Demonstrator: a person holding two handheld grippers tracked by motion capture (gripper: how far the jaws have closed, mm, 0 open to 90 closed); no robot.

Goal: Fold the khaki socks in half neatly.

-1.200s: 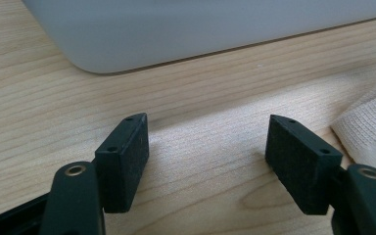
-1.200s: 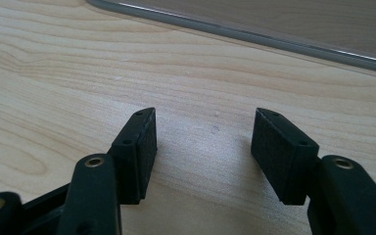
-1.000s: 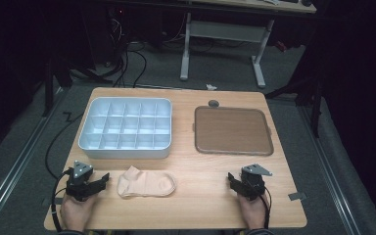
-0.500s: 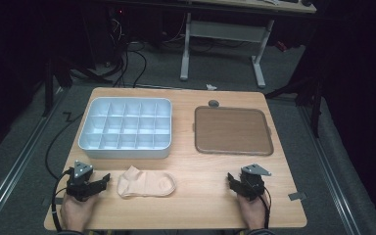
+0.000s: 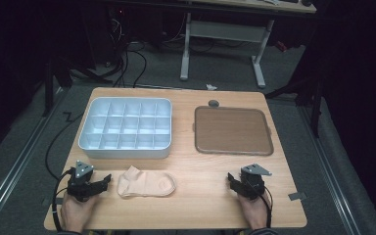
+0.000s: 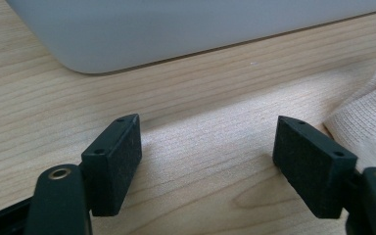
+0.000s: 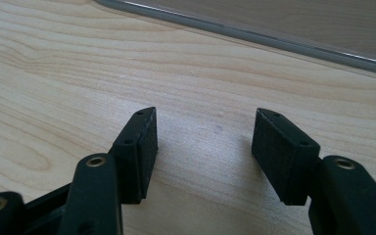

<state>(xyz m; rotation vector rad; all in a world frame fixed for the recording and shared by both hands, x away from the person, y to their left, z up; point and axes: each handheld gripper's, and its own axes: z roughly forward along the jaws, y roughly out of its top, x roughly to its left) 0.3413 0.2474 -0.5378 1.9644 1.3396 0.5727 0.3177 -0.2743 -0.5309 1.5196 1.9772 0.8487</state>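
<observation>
The left tongs (image 5: pixel 104 180) rest on the near edge of the table (image 5: pixel 200 205), jaws spread wide with nothing between them; they have just been opening, and only bare wood shows in the gap in the left gripper view. The right tongs (image 5: pixel 231 179) sit at the near right, also released and empty, well away from everything else, as if waiting their turn.

The table carries a white divided tray (image 5: pixel 125 128) at the back left, its small compartments looking bare. That seems the likely place for whatever gets sorted. To its right lies a flat brown mat (image 5: pixel 232 130), with a small dark knob (image 5: pixel 214 103) just beyond its far edge.

The sock (image 5: pixel 145 184) lies flat on the wood just in front of the tray and just beside the left tongs, apart from them. Its knitted edge (image 6: pixel 367 117) shows close to the outer jaw in the left gripper view, so the left hand looks poised to take it.
</observation>
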